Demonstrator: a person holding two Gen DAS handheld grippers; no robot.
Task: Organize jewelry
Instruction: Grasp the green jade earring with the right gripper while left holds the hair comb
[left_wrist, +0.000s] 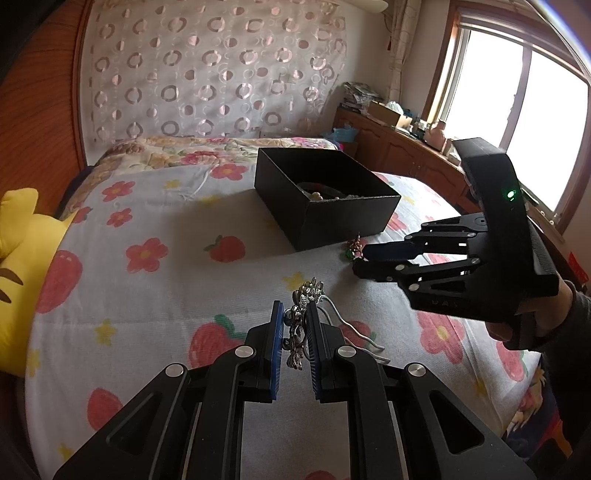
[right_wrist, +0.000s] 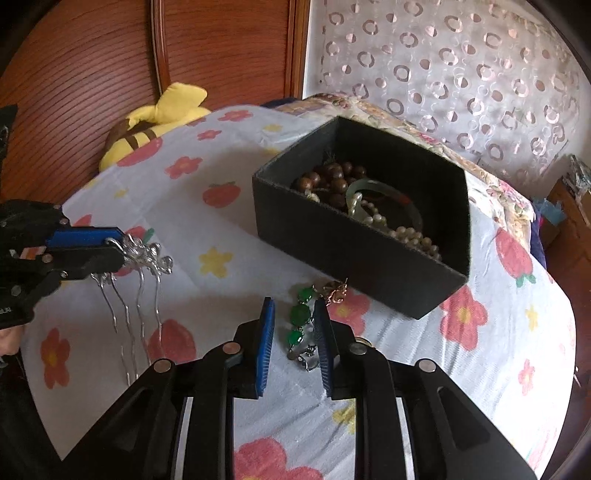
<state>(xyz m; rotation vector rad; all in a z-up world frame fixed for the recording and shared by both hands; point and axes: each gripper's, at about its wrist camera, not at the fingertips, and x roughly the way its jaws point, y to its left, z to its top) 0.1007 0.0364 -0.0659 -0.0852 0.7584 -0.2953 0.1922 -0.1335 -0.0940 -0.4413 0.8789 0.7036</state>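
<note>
Black box (right_wrist: 354, 254): open-topped, on the bed (right_wrist: 184, 206), which wears a white cover printed with red flowers and strawberries. All places below are given from this box.

Inside the box: a string of brown wooden beads (right_wrist: 332, 177) toward the far corner; a pale green bangle (right_wrist: 369, 186) beside them; a strand of cream pearls (right_wrist: 410, 236) along the near wall.

Just outside the near wall, on the cover: a small gold-coloured piece (right_wrist: 334, 290), close against the box foot; a green-stone bracelet (right_wrist: 300, 321), trailing from that piece away from the box.

Right gripper (right_wrist: 293, 314): just before the near wall, jaws partly open, one blue pad either side of the green-stone bracelet. The right-hand pad stands very close to the stones; whether it touches them cannot be told. The bracelet lies on the cover, not lifted.

Left gripper (left_wrist: 295, 310): well apart from the box, off its left side, raised above the cover. Jaws narrow, clamped on the ornate head of a silver hair comb (right_wrist: 140, 266), whose long prongs hang down free.

Yellow plush toy (right_wrist: 155, 125): beyond the box's left side, at the bed edge against the wooden panel.
</note>
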